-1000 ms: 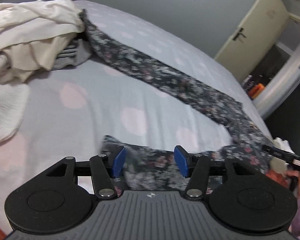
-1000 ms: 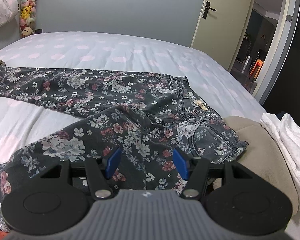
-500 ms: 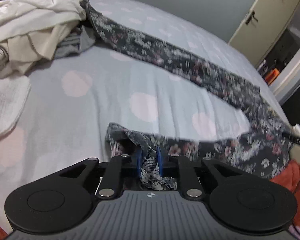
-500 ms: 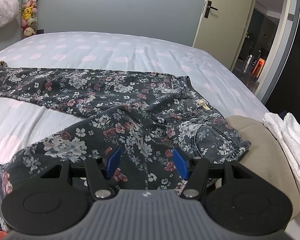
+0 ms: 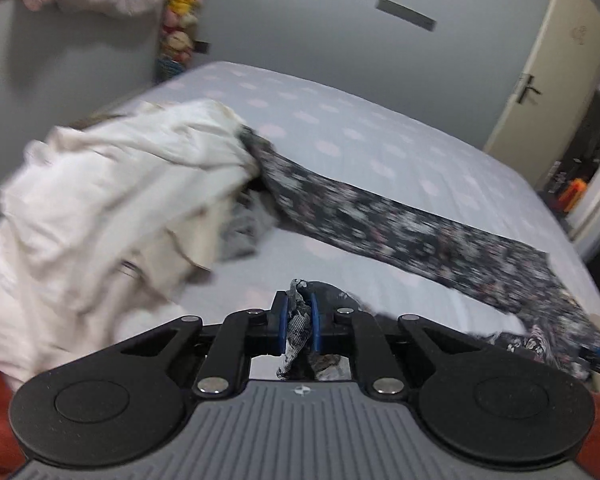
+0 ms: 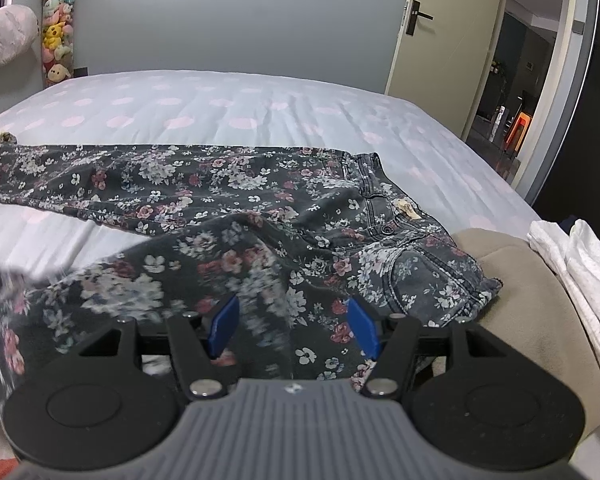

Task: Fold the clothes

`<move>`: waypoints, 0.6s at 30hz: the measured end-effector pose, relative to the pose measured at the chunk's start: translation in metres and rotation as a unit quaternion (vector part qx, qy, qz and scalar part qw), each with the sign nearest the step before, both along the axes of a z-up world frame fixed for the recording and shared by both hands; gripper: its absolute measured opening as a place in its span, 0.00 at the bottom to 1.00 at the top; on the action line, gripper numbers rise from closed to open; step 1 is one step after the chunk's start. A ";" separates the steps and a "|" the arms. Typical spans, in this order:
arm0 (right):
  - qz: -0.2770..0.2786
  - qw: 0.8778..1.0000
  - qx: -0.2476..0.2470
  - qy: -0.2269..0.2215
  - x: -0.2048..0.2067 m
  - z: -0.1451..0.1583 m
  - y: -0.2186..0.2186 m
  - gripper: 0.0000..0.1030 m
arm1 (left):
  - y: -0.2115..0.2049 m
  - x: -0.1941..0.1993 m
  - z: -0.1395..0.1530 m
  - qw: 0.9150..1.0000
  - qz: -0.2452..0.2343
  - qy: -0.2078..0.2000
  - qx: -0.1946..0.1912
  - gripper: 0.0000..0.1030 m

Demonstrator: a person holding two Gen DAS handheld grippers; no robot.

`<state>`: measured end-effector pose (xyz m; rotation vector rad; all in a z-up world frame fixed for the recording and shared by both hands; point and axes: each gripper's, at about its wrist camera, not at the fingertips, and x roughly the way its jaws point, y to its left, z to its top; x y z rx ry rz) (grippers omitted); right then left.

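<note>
The left gripper is closing on the hem of the floral trousers, cloth between its pads. The right gripper is wide open at the lower centre, holding nothing.

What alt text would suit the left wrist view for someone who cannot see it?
The left hand-held gripper is closing its blue pads on a bunched hem of the dark floral trousers, the other leg lying across the dotted bed. A heap of cream and white clothes lies to the left; the picture is motion-blurred.
</note>
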<state>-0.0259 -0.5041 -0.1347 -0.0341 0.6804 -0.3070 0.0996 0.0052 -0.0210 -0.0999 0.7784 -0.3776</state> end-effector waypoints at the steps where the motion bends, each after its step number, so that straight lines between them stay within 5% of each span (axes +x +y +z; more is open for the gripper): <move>1: -0.001 1.000 0.003 -0.001 0.000 0.000 -0.001 0.62 | 0.005 0.006 0.000 1.000 0.009 -0.001 0.009 0.09; 7: -0.009 1.000 0.025 -0.007 -0.001 0.001 -0.007 0.62 | 0.032 0.045 -0.025 0.997 0.056 0.022 0.051 0.09; 18: -0.013 0.999 0.042 0.002 0.001 0.000 -0.011 0.62 | 0.026 0.103 -0.092 0.987 0.067 0.042 0.139 0.10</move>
